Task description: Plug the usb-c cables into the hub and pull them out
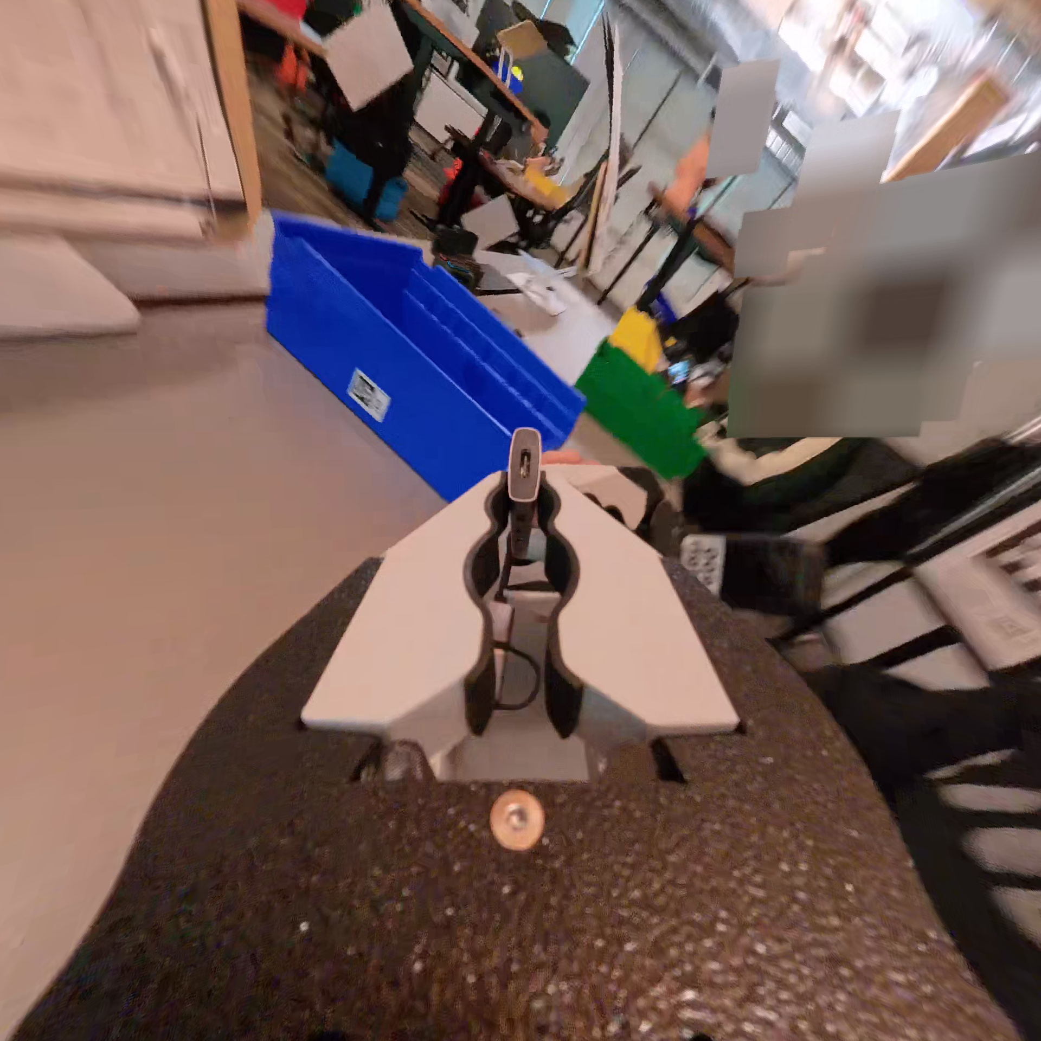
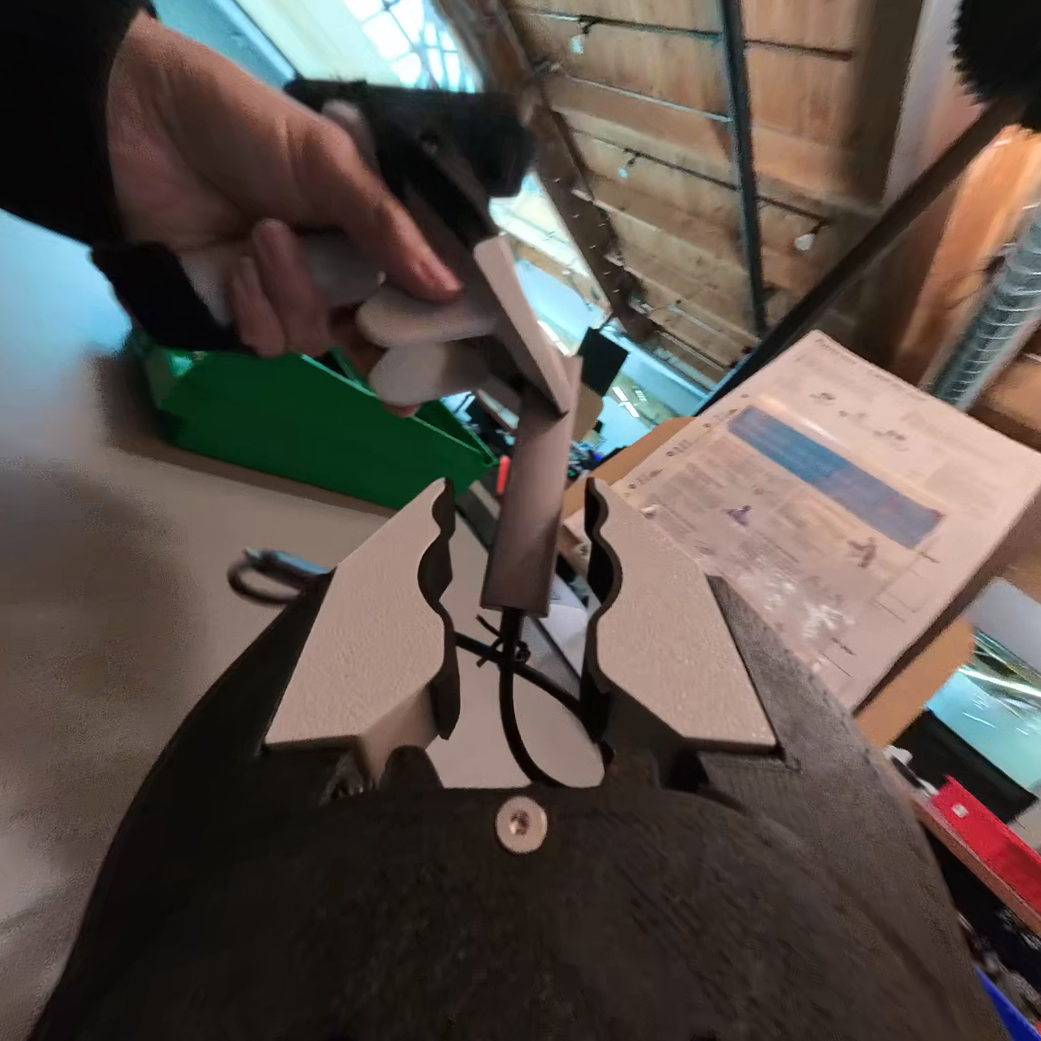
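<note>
Above the counter (image 1: 141, 563), our left claw (image 1: 524, 495) pinches the hub (image 1: 525, 462); our right claw (image 2: 518, 529) gapes empty. We judge the hub's tilted pinch may twist when a plug presses in.

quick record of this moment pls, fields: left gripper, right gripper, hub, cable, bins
left gripper: shut on the hub, lifted off the table
right gripper: open, fingers either side of the hub's lower end, not touching it
hub: grey slim bar, end port facing the left camera, nothing plugged in that port
hub cable: black, hangs from the hub's lower end, looped and tied
blue bin: on the table, beyond the left gripper
green bin: on the table
</note>
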Available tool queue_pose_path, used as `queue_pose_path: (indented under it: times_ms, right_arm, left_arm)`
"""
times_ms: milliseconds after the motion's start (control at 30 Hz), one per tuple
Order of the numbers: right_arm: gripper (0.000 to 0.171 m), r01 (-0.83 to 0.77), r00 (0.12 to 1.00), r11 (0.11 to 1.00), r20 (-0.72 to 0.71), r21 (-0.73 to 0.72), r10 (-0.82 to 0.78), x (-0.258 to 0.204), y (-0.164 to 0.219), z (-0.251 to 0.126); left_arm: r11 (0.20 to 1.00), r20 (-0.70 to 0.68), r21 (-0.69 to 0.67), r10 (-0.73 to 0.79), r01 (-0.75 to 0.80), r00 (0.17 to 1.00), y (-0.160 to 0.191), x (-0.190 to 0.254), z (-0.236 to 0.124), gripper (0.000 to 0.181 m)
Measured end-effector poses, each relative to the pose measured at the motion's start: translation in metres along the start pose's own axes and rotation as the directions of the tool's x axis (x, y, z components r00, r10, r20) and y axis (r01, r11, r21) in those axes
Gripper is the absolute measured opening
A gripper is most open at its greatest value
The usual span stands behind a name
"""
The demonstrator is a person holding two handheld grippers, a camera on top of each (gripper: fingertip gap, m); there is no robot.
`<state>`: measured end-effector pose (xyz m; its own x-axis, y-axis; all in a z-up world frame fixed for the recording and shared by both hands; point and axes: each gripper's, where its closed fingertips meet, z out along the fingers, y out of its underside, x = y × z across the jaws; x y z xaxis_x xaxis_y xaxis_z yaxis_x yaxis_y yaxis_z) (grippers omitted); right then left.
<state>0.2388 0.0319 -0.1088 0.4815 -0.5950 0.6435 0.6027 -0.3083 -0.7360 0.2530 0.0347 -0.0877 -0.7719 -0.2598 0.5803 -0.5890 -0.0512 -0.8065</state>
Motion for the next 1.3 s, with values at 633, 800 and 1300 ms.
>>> queue_pose_path:
  times_ms: [633,800,1300]
  right_arm:
    - [0.037,-0.169,0.985,0.986,0.017,-0.004,0.169,0.003,0.03,-0.009]
    - [0.053,-0.074,0.992,0.99,-0.095,0.123,0.086,0.023,-0.006,-0.02]
    - [0.037,-0.226,0.974,0.972,-0.003,0.06,0.227,0.003,0.017,-0.008]
  left_arm:
    - [0.782,-0.217,-0.017,-0.611,0.623,0.761,0.008,-0.04,0.013,0.007]
    - [0.82,-0.13,-0.003,-0.567,0.572,0.813,0.007,-0.048,0.004,0.006]
    - [0.809,-0.172,-0.001,-0.579,0.587,0.797,0.002,-0.036,0.005,0.006]
